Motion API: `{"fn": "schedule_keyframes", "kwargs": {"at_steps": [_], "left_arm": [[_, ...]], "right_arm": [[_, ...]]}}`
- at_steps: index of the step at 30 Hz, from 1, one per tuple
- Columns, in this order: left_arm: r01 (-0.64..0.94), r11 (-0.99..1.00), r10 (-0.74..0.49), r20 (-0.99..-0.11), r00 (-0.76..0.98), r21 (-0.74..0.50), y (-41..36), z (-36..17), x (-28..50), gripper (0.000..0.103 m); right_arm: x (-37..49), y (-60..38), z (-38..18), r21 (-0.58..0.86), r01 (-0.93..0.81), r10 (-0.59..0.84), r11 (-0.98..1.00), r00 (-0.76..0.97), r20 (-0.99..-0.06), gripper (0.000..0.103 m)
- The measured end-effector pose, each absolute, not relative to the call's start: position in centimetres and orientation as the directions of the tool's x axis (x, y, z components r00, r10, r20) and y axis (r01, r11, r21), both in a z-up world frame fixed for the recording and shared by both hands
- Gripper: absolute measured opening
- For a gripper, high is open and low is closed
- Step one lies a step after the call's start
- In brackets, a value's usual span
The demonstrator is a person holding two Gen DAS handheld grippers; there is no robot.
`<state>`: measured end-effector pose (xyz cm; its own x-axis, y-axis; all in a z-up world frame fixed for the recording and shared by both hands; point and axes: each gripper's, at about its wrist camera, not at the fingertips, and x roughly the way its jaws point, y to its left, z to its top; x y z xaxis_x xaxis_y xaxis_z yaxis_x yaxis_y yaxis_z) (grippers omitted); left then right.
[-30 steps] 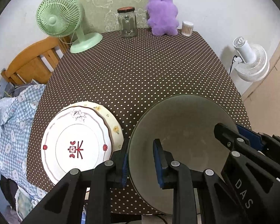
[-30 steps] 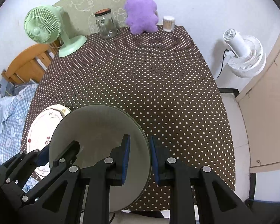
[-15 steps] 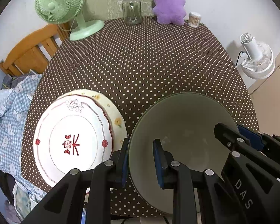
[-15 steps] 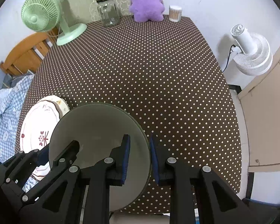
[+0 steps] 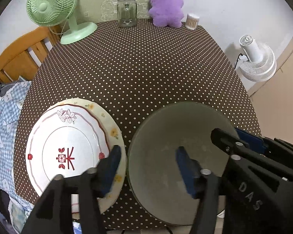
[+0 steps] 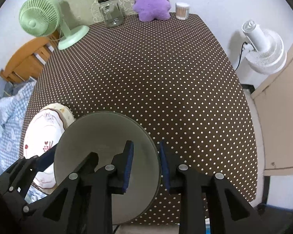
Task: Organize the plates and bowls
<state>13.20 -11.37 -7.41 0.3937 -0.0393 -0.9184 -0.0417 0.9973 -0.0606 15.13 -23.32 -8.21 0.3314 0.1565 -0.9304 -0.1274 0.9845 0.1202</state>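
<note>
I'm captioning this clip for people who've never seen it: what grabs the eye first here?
The big grey-green bowl at the table's near edge, with the left claw and right claw astride opposite sides of its rim, jaws just opened and no longer pinching. Left of it lie stacked floral plates; a purple plush toy and green fan stand at the far edge.

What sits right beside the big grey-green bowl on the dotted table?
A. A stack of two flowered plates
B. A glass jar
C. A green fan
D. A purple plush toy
A: the stack of plates lies just left of the bowl; the other things stand at the table's far end.
</note>
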Motion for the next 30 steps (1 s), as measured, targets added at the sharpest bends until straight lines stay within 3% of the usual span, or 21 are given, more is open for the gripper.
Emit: {"fn": "schedule_keyframes", "kwargs": {"at_steps": [1,3,5,21,30], "left_arm": [[-0.042,0.997,-0.044,-0.917,0.397,-0.066,-11.2,-7.4,13.2,0.065],[-0.039,0.996,-0.056,-0.915,0.399,-0.078,-10.7,-7.4,13.1,0.073],[-0.025,0.994,-0.086,-0.914,0.397,-0.105,-10.3,-7.5,13.1,0.079],[0.048,0.979,-0.201,-0.921,0.332,-0.197,-10.6,-9.8,13.5,0.078],[0.086,0.978,-0.206,-0.93,0.304,-0.189,-11.4,-10.7,14.1,0.064]], "right_arm": [[15.1,-23.5,-8.2,0.124,-0.122,0.159,0.985,0.34,-0.927,0.045],[15.1,-23.9,-8.1,0.126,-0.111,0.158,0.986,0.355,-0.922,0.069],[15.0,-24.3,-8.2,0.164,-0.103,0.19,0.981,0.353,-0.916,0.074],[14.5,-24.2,-10.1,0.218,-0.064,0.227,0.974,0.306,-0.925,0.075],[14.5,-24.1,-11.1,0.215,-0.022,0.212,0.976,0.279,-0.936,0.075]]}}
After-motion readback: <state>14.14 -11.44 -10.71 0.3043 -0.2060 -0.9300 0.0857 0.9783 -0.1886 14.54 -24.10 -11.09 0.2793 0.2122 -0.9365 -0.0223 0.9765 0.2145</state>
